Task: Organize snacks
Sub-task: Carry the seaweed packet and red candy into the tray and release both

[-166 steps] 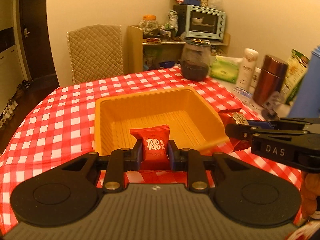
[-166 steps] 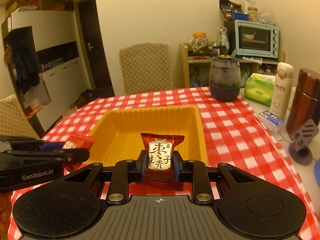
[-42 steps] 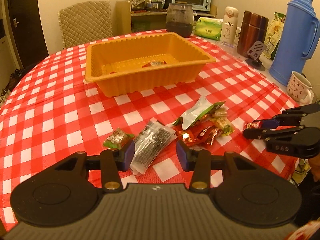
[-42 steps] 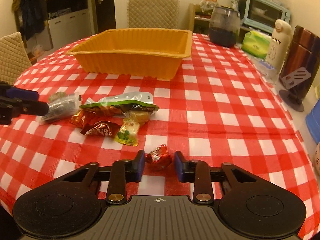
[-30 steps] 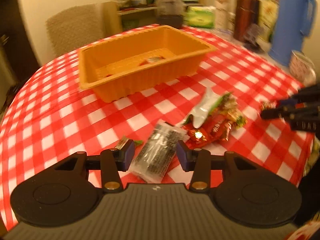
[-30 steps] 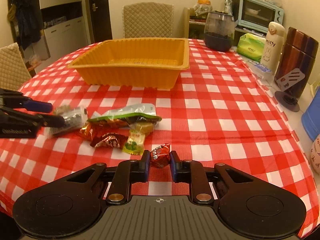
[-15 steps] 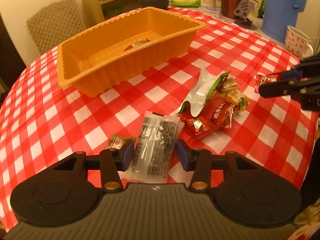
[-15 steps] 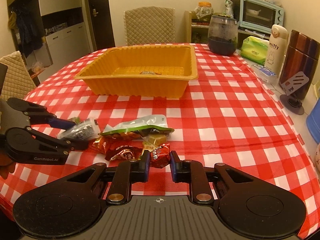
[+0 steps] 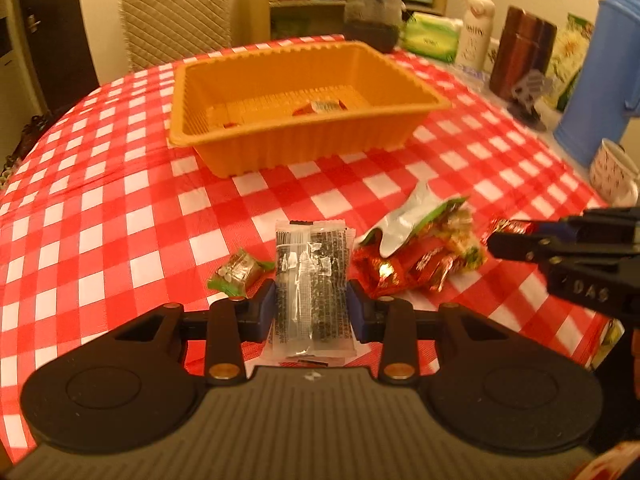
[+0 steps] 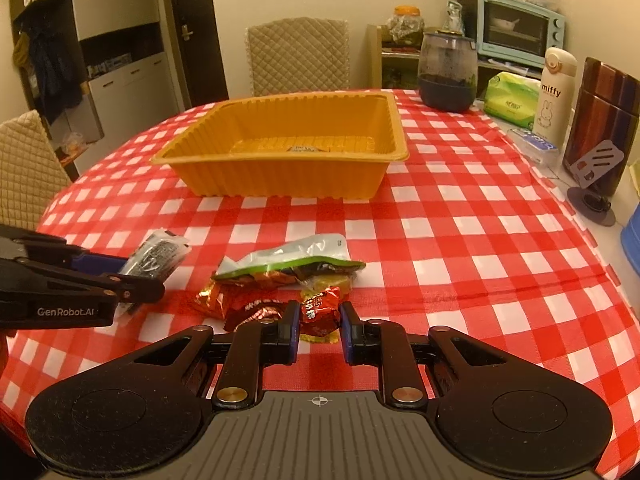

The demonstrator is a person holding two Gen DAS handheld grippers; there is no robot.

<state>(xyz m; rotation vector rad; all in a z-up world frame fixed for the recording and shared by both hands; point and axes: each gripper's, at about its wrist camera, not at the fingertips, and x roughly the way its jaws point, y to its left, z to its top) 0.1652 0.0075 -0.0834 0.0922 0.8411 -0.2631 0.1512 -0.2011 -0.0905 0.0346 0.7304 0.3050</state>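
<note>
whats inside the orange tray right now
The orange tray holds one wrapped snack on its ribbed floor, and a second small red one shows from the left wrist view. The near wall hides the floor's front strip.

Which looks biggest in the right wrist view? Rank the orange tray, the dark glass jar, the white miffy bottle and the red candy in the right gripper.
1. orange tray
2. dark glass jar
3. white miffy bottle
4. red candy, smallest even though nearest the camera, held in the right gripper.

"GenRobot.AI" on left gripper (image 10: pixel 136 280) — "DAS" on right gripper (image 9: pixel 508 236) — "miffy" on white bottle (image 10: pixel 554 92)
</note>
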